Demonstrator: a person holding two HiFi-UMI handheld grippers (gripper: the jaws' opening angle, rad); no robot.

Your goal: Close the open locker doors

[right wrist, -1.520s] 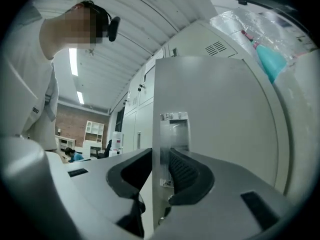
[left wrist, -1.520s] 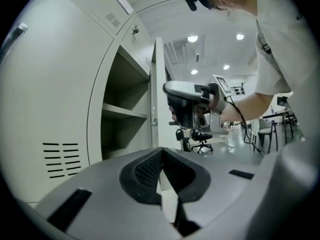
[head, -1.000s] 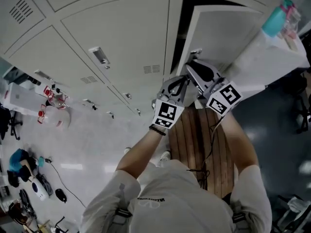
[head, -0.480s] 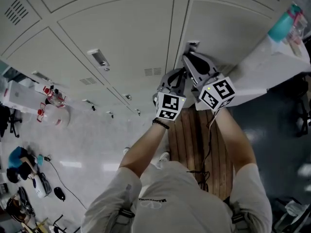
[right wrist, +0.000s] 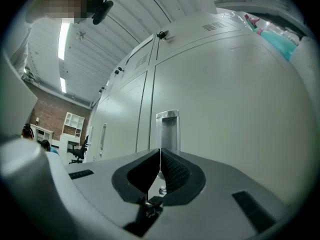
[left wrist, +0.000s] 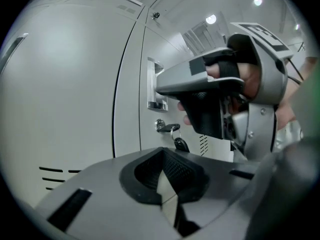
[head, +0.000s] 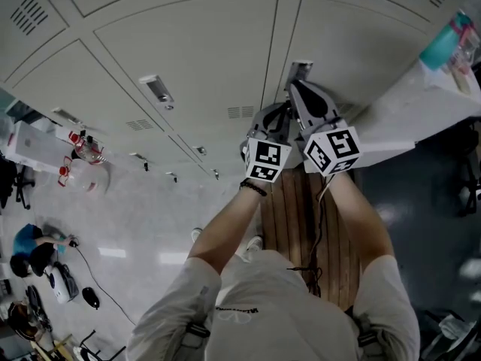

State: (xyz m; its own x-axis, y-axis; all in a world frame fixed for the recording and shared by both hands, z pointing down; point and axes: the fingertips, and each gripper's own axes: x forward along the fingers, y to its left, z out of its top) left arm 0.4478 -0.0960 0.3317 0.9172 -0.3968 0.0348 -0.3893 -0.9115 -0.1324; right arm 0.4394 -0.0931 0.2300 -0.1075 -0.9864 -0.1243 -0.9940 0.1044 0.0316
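The locker door [head: 353, 47] sits shut and flush with the rest of the row, on the far right in front of me. Its recessed metal handle [head: 301, 69] is close to the door's left edge. Just below the handle a key [left wrist: 167, 127] sticks out of the lock with a dark fob hanging from it.

My right hand-held gripper [head: 301, 89] points straight at that handle [right wrist: 167, 129]. Its jaws are closing with only a thin slit left, and nothing is between them. My left hand-held gripper [head: 276, 119] is just beside it on the left, near the seam between the two doors. Its jaws are pressed together on nothing [left wrist: 165, 184].

The neighbouring door [head: 188, 59] on the left is shut too, with its own handle [head: 155, 89]. Far right, a teal bottle [head: 442, 42] stands on a white ledge [head: 421, 96].
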